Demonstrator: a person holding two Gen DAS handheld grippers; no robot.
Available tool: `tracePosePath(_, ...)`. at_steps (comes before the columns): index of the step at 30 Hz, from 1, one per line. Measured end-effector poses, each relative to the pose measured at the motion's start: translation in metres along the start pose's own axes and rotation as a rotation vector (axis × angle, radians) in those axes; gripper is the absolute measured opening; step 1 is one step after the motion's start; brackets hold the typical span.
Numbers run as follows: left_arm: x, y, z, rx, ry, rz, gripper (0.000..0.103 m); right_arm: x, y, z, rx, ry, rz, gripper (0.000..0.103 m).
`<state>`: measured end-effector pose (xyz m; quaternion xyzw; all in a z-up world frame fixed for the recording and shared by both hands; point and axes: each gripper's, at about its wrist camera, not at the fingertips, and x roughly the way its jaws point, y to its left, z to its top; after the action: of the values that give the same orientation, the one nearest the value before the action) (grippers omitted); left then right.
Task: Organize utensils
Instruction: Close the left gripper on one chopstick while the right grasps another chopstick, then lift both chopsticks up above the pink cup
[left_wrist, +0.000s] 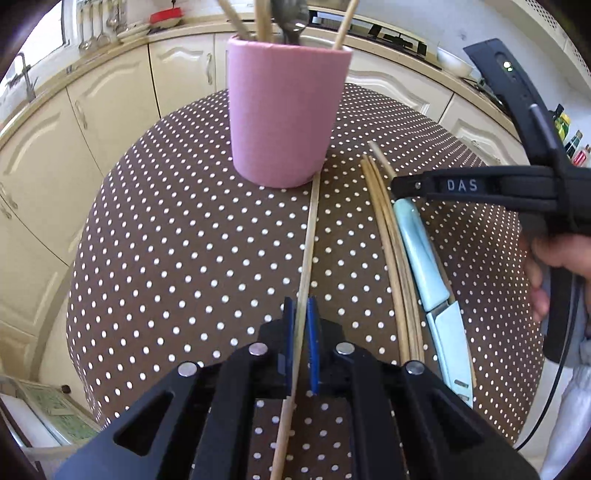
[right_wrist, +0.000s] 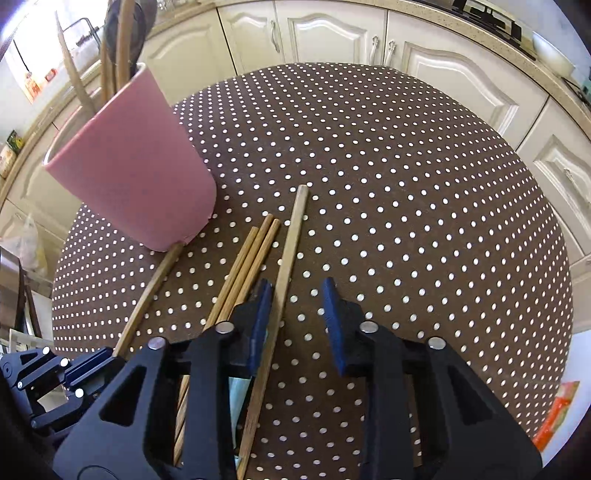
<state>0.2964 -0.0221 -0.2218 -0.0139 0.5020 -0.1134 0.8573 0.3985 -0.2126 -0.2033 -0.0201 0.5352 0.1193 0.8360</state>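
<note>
The pink cup (left_wrist: 286, 114) hides the lower ends of its utensils (left_wrist: 291, 22).

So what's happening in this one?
A person with a claw in each hand is tidying utensils on a polka-dot table. The left claw is shut on a single chopstick that reaches to the pink holder. The right claw straddles another chopstick, not yet clamped.
</note>
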Motion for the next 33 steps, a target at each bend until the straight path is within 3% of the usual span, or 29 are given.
tracePosePath(2, -0.001, 0.005, 0.000, -0.001, 0.009, 0.001, 0.008, 0.006, 0.005, 0.012, -0.014, 0.012, -0.028, 0.011)
tracePosePath(5, 0.007, 0.006, 0.009, 0.010, 0.027, 0.006, 0.010, 0.008, -0.002, 0.013, -0.002, 0.025, -0.001, 0.007)
tracePosePath(12, 0.030, -0.012, 0.051, 0.075, 0.077, 0.044, 0.011, -0.006, -0.025, -0.006, 0.025, -0.011, 0.047, 0.006)
tracePosePath(18, 0.041, -0.022, 0.065, 0.118, 0.094, 0.060, 0.009, -0.028, -0.034, -0.030, 0.038, -0.070, 0.092, 0.006)
tracePosePath(21, 0.041, -0.027, 0.063, 0.114, 0.073, 0.011, 0.006, -0.047, -0.040, -0.050, 0.042, -0.113, 0.117, 0.006)
tracePosePath(28, -0.003, -0.042, 0.063, 0.116, -0.138, -0.073, 0.005, -0.098, -0.037, -0.062, 0.039, -0.235, 0.180, 0.006)
tracePosePath(33, -0.049, -0.054, 0.064, 0.140, -0.354, -0.135, 0.005, -0.145, -0.026, -0.068, 0.030, -0.357, 0.221, 0.006)
